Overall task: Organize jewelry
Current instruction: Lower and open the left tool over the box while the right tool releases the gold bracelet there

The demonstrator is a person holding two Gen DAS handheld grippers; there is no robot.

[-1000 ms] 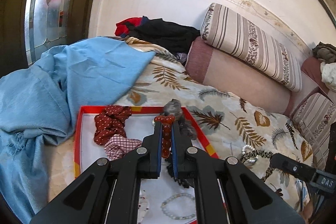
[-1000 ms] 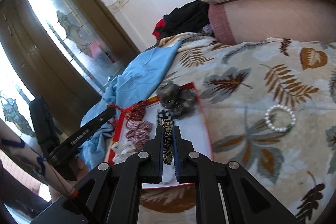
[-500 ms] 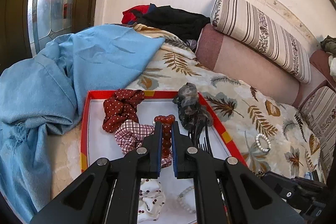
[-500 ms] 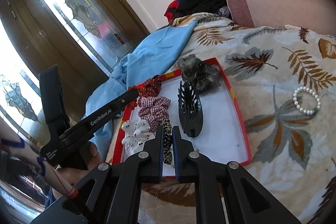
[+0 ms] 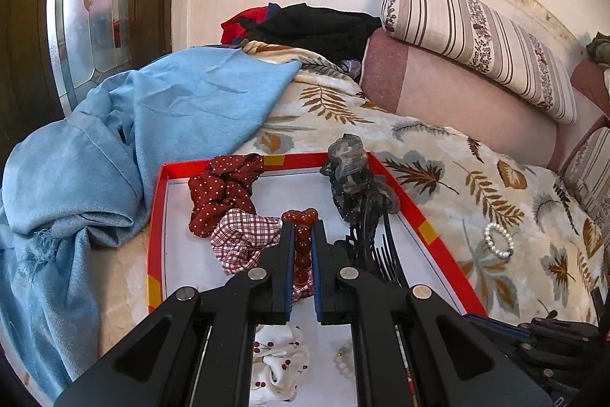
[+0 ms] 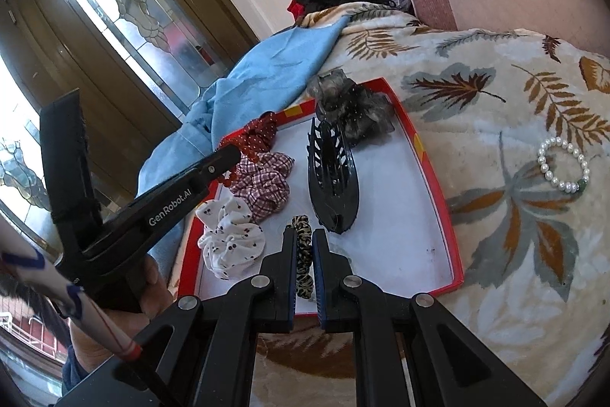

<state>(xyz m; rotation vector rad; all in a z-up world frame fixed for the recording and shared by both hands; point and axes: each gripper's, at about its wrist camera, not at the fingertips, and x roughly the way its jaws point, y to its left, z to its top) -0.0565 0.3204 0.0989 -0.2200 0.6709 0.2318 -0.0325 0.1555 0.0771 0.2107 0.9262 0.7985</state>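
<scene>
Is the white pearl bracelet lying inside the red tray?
No, the pearl bracelet lies on the leaf-patterned blanket, apart from the red tray and to its right.

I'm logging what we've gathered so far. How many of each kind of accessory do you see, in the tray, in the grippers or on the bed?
Scrunchies: 4 (dotted red, plaid, white cherry-print, grey)
Hair claw: 1
Leopard hair tie: 1
Bead bracelets: 2 (red, pearl)
Total: 8

Both grippers, left gripper (image 5: 303,243) and right gripper (image 6: 304,246), are matte black, blue finger pads, silver screws; white "GenRobot.AI" lettering at frame left.
</scene>
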